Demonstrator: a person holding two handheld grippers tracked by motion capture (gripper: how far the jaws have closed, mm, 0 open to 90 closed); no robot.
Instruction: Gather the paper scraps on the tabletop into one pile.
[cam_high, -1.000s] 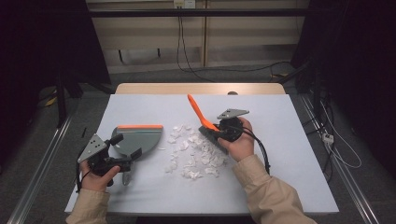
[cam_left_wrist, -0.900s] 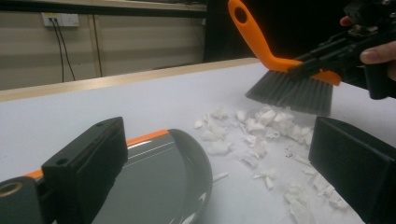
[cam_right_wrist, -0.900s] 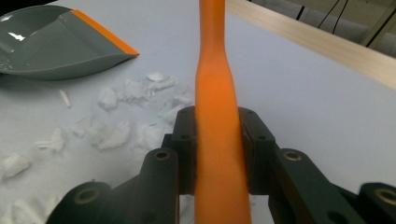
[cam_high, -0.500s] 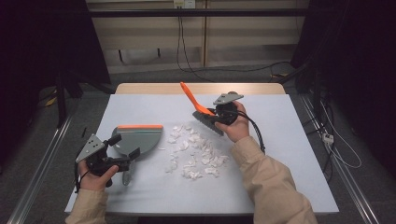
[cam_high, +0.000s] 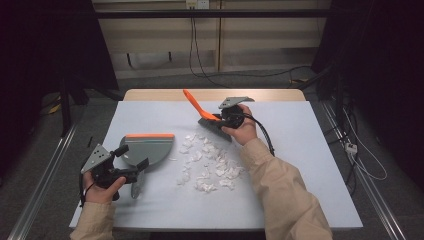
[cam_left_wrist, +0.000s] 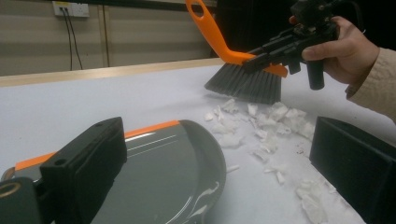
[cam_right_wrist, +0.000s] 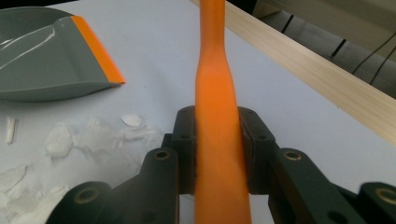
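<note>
A grey dustpan (cam_high: 150, 152) (cam_left_wrist: 159, 177) (cam_right_wrist: 42, 60) with an orange lip lies flat at the table's left. My left gripper (cam_high: 132, 159) (cam_left_wrist: 217, 140) stands open at its rear, one jaw over the pan and the other well off its rim. White paper scraps (cam_high: 207, 165) (cam_left_wrist: 261, 126) (cam_right_wrist: 70, 140) are scattered mid-table. My right gripper (cam_high: 226, 119) (cam_left_wrist: 280, 44) (cam_right_wrist: 217, 126) is shut on the orange handle (cam_right_wrist: 215, 84) of a hand brush (cam_high: 214, 128). Its dark bristles (cam_left_wrist: 243, 84) hang just above the table, beyond the far edge of the scraps.
The pale blue tabletop (cam_high: 310, 165) ends in a wooden strip (cam_high: 150, 95) at the far side. Metal rails (cam_high: 40, 185) run along both sides below the table. Cables (cam_high: 360, 160) lie on the floor to the right.
My right gripper has carried the brush away from me, from over the scraps to just beyond their far edge. The left gripper and the dustpan have stayed put.
</note>
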